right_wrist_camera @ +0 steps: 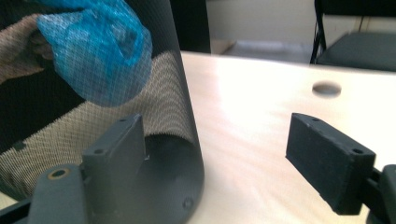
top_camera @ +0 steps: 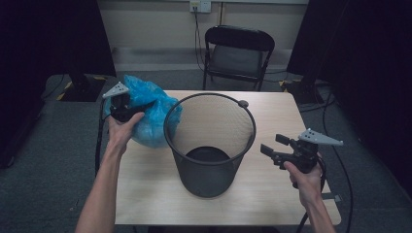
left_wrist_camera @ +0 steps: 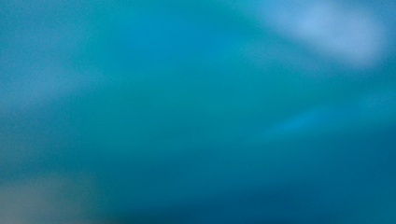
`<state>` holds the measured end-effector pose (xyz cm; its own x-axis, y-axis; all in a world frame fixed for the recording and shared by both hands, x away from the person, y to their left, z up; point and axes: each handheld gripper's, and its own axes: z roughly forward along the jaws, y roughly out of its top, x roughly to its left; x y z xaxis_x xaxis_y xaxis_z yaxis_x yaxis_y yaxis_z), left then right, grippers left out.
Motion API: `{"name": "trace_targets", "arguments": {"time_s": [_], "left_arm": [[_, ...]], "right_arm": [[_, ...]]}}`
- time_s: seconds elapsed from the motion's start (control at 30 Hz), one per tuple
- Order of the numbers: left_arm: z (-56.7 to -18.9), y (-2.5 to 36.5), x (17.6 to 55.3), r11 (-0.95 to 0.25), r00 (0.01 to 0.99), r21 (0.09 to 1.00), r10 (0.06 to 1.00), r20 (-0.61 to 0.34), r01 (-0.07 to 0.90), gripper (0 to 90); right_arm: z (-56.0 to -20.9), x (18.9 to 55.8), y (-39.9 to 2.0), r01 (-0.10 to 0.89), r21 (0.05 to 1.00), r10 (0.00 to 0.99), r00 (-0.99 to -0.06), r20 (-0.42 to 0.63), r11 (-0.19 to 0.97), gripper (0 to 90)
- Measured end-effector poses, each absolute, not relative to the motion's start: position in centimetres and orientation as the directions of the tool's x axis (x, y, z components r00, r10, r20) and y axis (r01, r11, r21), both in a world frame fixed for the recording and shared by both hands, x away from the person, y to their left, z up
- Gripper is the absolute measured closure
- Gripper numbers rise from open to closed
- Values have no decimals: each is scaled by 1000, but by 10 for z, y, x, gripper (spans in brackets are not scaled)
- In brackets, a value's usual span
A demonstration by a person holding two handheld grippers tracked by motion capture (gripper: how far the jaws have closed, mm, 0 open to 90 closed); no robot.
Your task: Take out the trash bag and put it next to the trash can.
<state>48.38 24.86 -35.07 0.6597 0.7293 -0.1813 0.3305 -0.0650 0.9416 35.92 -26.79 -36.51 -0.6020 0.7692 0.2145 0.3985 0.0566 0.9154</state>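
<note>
A black wire-mesh wastebasket (top_camera: 209, 179) stands upright in the middle of the wooden table (top_camera: 274, 114). My left gripper (top_camera: 121, 108) is at the basket's left, level with its rim, shut on a crumpled blue plastic bag (top_camera: 153, 119) that hangs against the basket's outer wall. The jaws are buried in the bag. In the left gripper view the blue bag (left_wrist_camera: 198, 112) is a close blur. My right gripper (top_camera: 272, 144) is open and holds nothing, just right of the basket. Its view looks past both jaws at the basket wall (right_wrist_camera: 182, 93), with the bag (right_wrist_camera: 98, 51) showing through the mesh.
A black folding chair (top_camera: 237, 53) stands behind the table's far edge. A round cable hole (top_camera: 243, 103) sits in the tabletop behind the basket, also the hole (right_wrist_camera: 326, 88) in the right gripper view. Dark stands and curtains flank both sides; cables run along the floor at right.
</note>
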Motion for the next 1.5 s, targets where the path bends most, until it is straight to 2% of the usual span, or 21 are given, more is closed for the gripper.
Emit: {"name": "trace_targets", "arguments": {"time_s": [0.3, 0.47, 0.57, 0.63, 0.7, 0.83, 0.93, 1.03, 1.13, 1.2, 1.37, 1.5], "left_arm": [[-386, 246, 480, -151, 664, 909, 730, -162, 388, 884], [-400, 248, 475, -158, 659, 897, 731, -176, 413, 884], [-408, 248, 466, -144, 683, 896, 700, -208, 420, 884], [-415, 245, 463, -207, 688, 881, 706, -167, 426, 883], [-421, 245, 460, -209, 690, 875, 702, -176, 437, 883], [-431, 240, 457, -230, 694, 870, 702, -162, 436, 883], [-443, 231, 460, -180, 670, 878, 718, -192, 444, 883], [-456, 218, 467, -189, 665, 872, 724, -187, 451, 883], [-456, 207, 476, -230, 661, 869, 738, -137, 437, 881], [-453, 204, 483, -246, 670, 861, 730, -138, 446, 873], [-444, 212, 484, -196, 665, 856, 717, -207, 478, 718], [-432, 221, 473, -165, 651, 853, 721, -238, 495, 501]], "right_arm": [[-426, 355, -261, 509, 853, 809, -548, 213, 120, 175], [-445, 352, -264, 530, 836, 830, -524, 192, 141, 175], [-455, 350, -266, 549, 820, 842, -511, 174, 164, 175], [-463, 348, -268, 554, 816, 852, -498, 164, 167, 175], [-472, 350, -267, 575, 796, 858, -491, 152, 189, 174], [-482, 351, -262, 593, 772, 855, -502, 131, 230, 175], [-487, 353, -260, 601, 762, 858, -498, 122, 241, 172], [-489, 353, -257, 604, 752, 861, -498, 100, 262, 172], [-493, 353, -256, 609, 744, 861, -501, 92, 275, 169], [-496, 354, -256, 614, 737, 861, -501, 87, 284, 165], [-497, 354, -255, 608, 742, 863, -499, 80, 282, 163], [-498, 354, -255, 602, 747, 864, -498, 75, 282, 163]]}}
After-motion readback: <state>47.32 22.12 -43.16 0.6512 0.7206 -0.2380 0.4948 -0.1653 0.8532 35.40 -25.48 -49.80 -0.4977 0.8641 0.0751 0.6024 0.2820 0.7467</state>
